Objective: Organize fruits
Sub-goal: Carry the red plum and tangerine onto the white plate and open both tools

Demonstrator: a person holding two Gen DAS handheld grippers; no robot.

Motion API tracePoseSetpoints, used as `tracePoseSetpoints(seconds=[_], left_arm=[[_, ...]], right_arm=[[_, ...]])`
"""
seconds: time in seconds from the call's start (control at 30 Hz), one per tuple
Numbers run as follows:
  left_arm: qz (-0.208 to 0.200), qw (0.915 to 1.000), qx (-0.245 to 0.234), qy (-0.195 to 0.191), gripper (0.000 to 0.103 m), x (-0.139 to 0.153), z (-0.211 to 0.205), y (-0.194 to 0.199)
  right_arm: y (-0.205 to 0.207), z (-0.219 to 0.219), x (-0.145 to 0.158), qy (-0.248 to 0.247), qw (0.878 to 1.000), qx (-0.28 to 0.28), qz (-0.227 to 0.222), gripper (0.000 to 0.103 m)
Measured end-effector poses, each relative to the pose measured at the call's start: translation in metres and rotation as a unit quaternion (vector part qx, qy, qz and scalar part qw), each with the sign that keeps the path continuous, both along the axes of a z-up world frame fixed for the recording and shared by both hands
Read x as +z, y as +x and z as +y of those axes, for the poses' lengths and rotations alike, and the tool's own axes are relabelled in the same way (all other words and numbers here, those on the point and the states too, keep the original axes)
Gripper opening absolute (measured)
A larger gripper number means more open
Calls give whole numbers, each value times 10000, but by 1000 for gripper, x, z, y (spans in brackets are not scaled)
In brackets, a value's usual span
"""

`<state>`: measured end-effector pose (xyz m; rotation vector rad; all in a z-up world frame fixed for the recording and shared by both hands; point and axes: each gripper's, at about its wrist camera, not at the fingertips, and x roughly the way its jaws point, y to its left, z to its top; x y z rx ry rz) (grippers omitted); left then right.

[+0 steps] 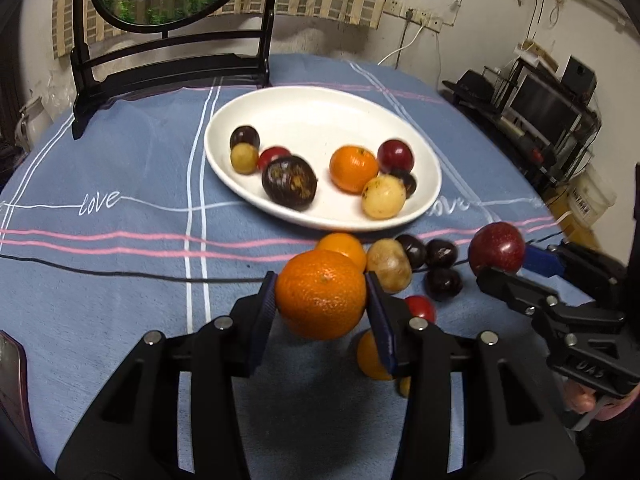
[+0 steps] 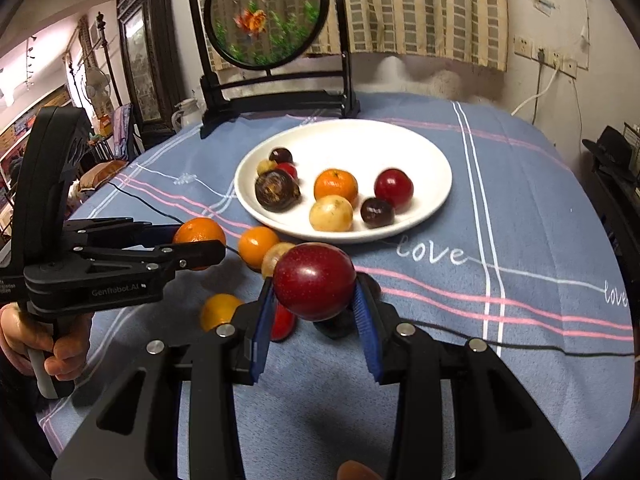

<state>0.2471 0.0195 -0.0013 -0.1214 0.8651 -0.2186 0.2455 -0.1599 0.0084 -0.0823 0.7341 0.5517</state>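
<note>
My left gripper [image 1: 321, 294] is clamped on an orange [image 1: 321, 294], held above the cloth [image 1: 120, 280] on the near side of the plate [image 1: 296, 108]. My right gripper [image 2: 315, 282] is clamped on a red plum [image 2: 315, 282], also short of the plate. Below them, loose fruit [image 1: 416, 264] lies on the cloth just before the plate's near rim. Beyond, the plate holds a second orange [image 1: 353, 169], a mangosteen [image 1: 289, 182] and smaller fruits. Behind the plate stands a framed screen [image 2: 266, 12].

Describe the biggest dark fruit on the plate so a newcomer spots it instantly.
Start at the white plate mid-table. On its left side a cluster of small fruit sits; the dark purple-brown fruit lies at that cluster's near edge, clearly bigger than its neighbours, with tan streaks.
</note>
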Motion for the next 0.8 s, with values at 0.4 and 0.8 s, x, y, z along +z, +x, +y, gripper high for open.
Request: tracePoseSetpoints(seconds=[0.4, 0.8], left_arm=[[-497, 9981, 326, 140, 45, 40, 14, 93], [-366, 9968, 563, 423, 74, 16, 7, 143]], right_arm=[[84, 6, 14, 287, 9985, -381, -263, 39], [136, 9, -3, 549, 9973, -487, 103, 46]])
